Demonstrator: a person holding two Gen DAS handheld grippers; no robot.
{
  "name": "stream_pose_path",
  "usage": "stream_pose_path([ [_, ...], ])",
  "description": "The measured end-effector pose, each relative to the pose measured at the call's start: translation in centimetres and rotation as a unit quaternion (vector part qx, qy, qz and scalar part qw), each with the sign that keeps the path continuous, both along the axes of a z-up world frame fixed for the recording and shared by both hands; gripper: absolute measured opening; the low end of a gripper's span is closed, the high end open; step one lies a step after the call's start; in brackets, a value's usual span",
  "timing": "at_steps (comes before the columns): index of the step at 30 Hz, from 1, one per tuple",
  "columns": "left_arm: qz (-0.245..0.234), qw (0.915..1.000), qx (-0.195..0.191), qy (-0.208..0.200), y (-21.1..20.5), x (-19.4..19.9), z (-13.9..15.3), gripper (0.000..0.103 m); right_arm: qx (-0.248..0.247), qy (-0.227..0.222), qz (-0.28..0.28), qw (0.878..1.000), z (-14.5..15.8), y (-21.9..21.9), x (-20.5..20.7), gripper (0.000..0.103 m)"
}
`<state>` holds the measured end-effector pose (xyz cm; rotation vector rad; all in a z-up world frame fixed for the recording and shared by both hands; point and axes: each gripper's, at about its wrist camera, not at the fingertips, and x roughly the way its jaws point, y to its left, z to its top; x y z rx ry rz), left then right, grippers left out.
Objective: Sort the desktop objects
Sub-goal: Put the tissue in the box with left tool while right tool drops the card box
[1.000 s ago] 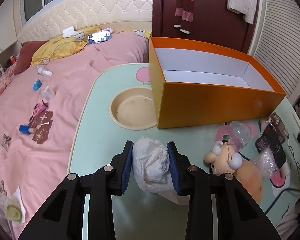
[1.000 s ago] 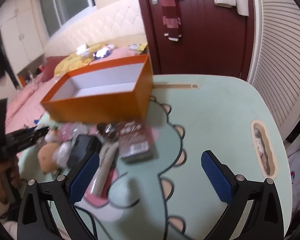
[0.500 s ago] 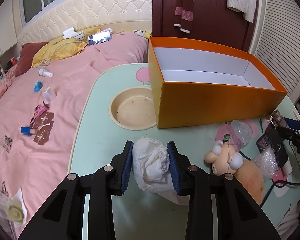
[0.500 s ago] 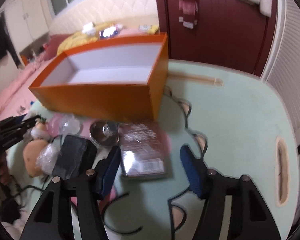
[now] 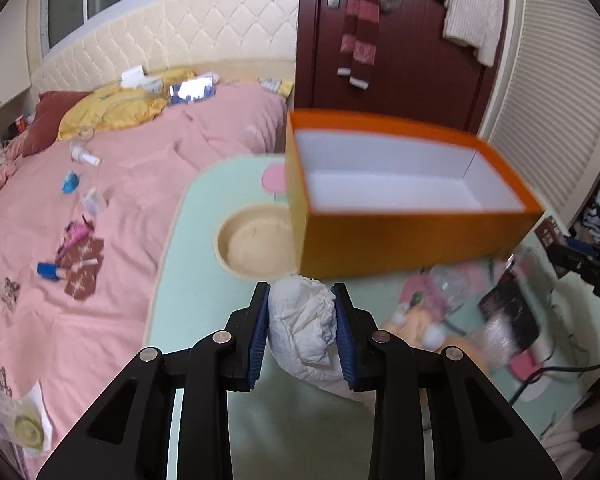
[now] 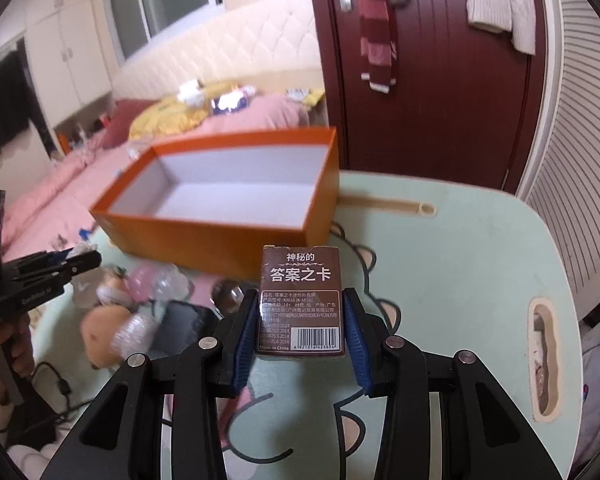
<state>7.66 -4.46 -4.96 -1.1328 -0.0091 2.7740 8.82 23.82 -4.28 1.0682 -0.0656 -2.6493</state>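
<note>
Left gripper (image 5: 302, 332) and right gripper (image 6: 302, 338) seen as black angular frames, ribbed blue pads (image 6: 246, 350) fitted, silver round screws at joints, white lettering printed on one body

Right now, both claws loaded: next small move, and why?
Probably carry the right claw forward over the open orange cardboard box and release there. Its jaws have just closed on the brown card pack, which looks lifted, and the box ahead is empty. The left claw grips crumpled white tissue.
</note>
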Motion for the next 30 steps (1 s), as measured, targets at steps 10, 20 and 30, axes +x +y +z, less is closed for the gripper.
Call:
stream_pose_path([
  [10, -0.033, 0.9956, 0.042, 0.077, 0.7, -2.6, 6.5, 0.032, -0.036, 0.035, 0.023, 0.998, 2.8, -1.5, -1.5, 0.040],
  [20, -0.055, 0.9942, 0.043, 0.082, 3.4, -7.0, 6.8, 0.032, -0.054, 0.031, 0.031, 0.998, 3.1, -3.0, -4.7, 0.040],
  [30, -0.052, 0.9973, 0.038, 0.035, 3.6, -8.9, 3.6, 0.032, -0.066, 0.004, 0.039, 0.997, 1.8, -4.1, -7.0, 0.040],
])
